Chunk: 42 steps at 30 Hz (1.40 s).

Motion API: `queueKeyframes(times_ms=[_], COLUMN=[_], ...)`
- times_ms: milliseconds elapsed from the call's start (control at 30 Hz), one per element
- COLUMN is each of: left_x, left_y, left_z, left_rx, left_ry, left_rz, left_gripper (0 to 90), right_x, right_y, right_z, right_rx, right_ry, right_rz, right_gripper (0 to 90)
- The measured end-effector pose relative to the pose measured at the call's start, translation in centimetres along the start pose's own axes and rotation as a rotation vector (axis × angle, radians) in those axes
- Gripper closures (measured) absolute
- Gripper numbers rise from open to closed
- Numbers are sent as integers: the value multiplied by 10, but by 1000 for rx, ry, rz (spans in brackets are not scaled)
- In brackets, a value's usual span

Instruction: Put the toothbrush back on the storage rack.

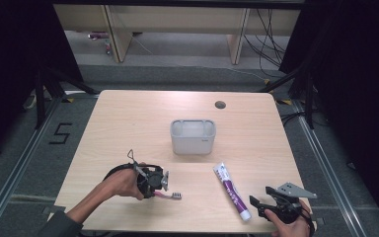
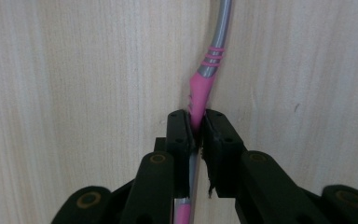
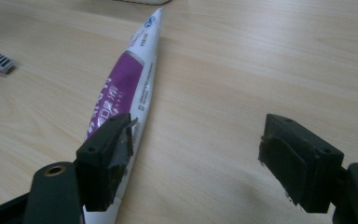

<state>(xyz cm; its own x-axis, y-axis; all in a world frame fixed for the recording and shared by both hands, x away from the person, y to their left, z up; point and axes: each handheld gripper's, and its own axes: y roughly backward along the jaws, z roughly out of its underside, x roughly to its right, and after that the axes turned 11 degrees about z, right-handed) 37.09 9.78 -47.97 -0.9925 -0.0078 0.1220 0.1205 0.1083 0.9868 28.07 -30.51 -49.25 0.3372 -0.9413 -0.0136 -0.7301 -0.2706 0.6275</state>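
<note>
There, near the front left of the wooden table [image 1: 128, 118], the left gripper [image 2: 196, 135] had its two black jaws pinched on the pink part of a toothbrush [image 2: 200, 88] handle. In the left gripper view the pads pressed the handle from both sides, and the grey neck with its thin pink rings curved away beyond them over the table top. From the high view the toothbrush [image 1: 170, 195] lay flat on the table, its bristled head pointing right, toward the toothpaste tube, and the person's left hand [image 1: 123, 181] wrapped the left gripper [image 1: 162, 190] above the handle end.

The right gripper [image 3: 198, 144] stood with its jaws spread wide and nothing between the pads. In the right gripper view the purple and white toothpaste tube [image 3: 126, 88] lay on the table by the left jaw, partly under it, apart from the right jaw; whether the left pad touched it could not be told. In the high view the toothpaste tube [image 1: 232, 190] lay slantwise at the front of the table, cap end nearest the front edge, with the right gripper [image 1: 257, 205] just to the right of that end.

A pale grey holder [image 1: 193, 143] stood upright near the middle of the table, well apart from both grippers, behind the tube and the brush.
</note>
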Motion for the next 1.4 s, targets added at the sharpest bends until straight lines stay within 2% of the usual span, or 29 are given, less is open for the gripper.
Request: queueKeyframes(times_ms=[167,267,300,333,367,400,433,500,600,733,800,867,900,933,1067,1100,1133,1267,1300,1333,1367,1400], left_x=[0,-1,-1,-1,-1,-1,-1,0,1,2,3,3,3,2,-1,-1,-1,-6,-7,-8,-9,-10], left_y=[0,0,0,0,0,0,0,0,0,0,1,5,8,11,24,27,29,44,46,49,52,54], left_z=[-4,-5,-6,-6,-6,-7,-7,-8,-9,-7,-7,-7,-7,-6,-2,-1,0,6,7,8,10,11], left_rx=[-27,-37,-40,-39,-40,-44,-47,-57,-52,-16,6,34,52,72,155,190,208,353,389,431,459,471], left_ry=[2,10,13,18,21,22,21,23,29,39,44,43,43,43,38,48,64,106,124,142,154,162], left_rz=[7,13,12,11,11,9,8,3,4,15,20,25,16,14,25,7,6,-24,-23,-1,-4,-8], left_gripper=[811,815,816,817,817,817,817,818,823,825,826,827,827,827,827,827,826,827,827,826,827,827], right_x=[1,1,-2,-2,-2,0,0,-1,0,1,-2,0,1,1,1,1,1,1,-3,-2,-2,-2], right_y=[0,0,1,1,1,0,-1,0,0,0,1,-1,0,0,0,0,0,0,2,0,2,2], right_z=[0,0,1,1,1,0,0,0,0,0,1,1,1,1,1,1,1,1,1,2,1,1], right_rx=[-2,-4,-25,-27,-25,-12,-12,-17,-11,-2,-26,-2,-18,-2,-3,-3,-3,-9,-33,-11,-31,-28], right_ry=[11,-4,-42,-45,-44,-16,-11,-21,-13,-4,-48,-25,-18,-18,-13,-15,-16,-20,-62,-61,-54,-55], right_rz=[-5,-3,-12,-13,-14,-19,-19,-24,-18,-5,-15,-15,-3,-14,-8,-10,-10,-11,-9,-18,-3,-7], right_gripper=[258,258,258,258,258,257,258,258,258,258,258,258,258,258,258,258,258,258,258,258,258,258])
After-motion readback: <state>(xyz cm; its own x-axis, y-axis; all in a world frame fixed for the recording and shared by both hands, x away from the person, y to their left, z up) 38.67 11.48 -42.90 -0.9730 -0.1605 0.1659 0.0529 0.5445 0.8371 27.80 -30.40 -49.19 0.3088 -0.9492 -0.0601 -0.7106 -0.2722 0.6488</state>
